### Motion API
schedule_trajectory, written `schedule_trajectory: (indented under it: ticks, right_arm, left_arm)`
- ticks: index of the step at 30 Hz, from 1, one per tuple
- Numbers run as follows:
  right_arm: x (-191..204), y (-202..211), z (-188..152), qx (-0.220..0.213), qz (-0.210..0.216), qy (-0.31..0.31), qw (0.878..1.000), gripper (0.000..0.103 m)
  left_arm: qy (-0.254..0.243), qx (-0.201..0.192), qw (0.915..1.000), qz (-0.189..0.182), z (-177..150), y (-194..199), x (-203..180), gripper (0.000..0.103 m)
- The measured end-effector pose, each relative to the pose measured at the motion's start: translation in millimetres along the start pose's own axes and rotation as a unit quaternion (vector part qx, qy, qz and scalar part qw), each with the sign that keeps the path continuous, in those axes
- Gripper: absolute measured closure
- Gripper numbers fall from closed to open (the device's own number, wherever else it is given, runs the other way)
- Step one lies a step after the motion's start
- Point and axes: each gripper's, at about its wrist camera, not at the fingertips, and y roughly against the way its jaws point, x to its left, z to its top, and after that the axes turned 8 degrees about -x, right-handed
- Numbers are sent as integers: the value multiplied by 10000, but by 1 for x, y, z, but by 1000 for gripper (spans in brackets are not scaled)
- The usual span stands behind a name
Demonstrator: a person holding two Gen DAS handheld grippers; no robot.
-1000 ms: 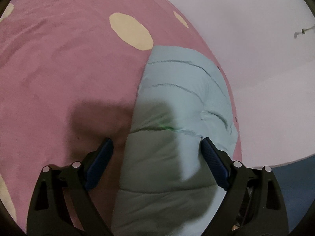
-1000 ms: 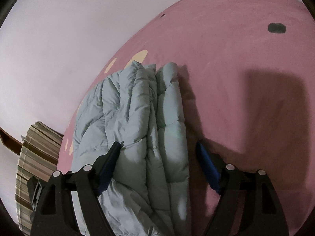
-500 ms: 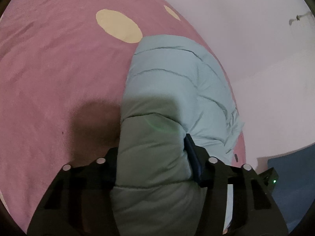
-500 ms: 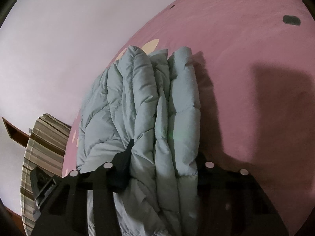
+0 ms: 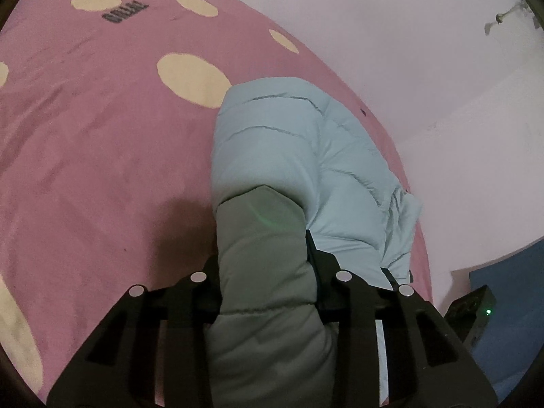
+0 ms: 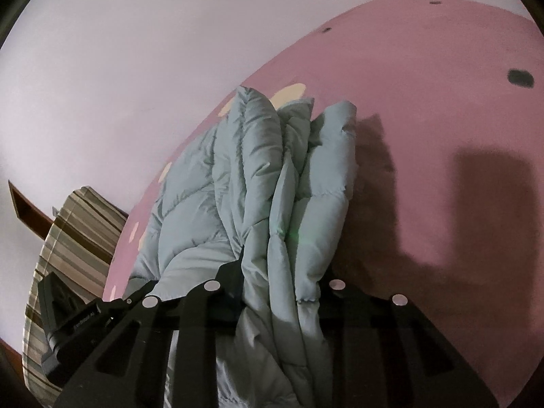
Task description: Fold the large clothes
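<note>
Both your grippers, left gripper (image 5: 263, 268) and right gripper (image 6: 282, 272), have just clamped the puffer jacket (image 5: 292, 156), which stretches straight ahead.

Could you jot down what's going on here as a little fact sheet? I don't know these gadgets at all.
Garment: pale blue-green quilted puffer jacket, bunched in folds
Surface: pink bedspread with cream spots
Left gripper: jaws have just been closing, now clamped on a padded fold of the jacket
Right gripper: jaws have just been closing, now pinching several stacked layers of the jacket
Background: plain pale wall, striped fabric beside the bed
</note>
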Motion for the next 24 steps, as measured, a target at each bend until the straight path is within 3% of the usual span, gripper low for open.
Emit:
schedule_trajectory:
  ticks: [13,19,24]
  right_arm:
    - [66,-44,25,-85,509,443,9977,78]
    - [93,-85,34,-81,654,621,9959,78]
    - [94,-118,31,97,595,601,9964,78]
  left_arm:
    - [-72,-592,9981,179,57,30,13,70]
    - [-184,-860,9954,376,98,19,22,70]
    - [-105,-757,9957,519,109,2,42,70]
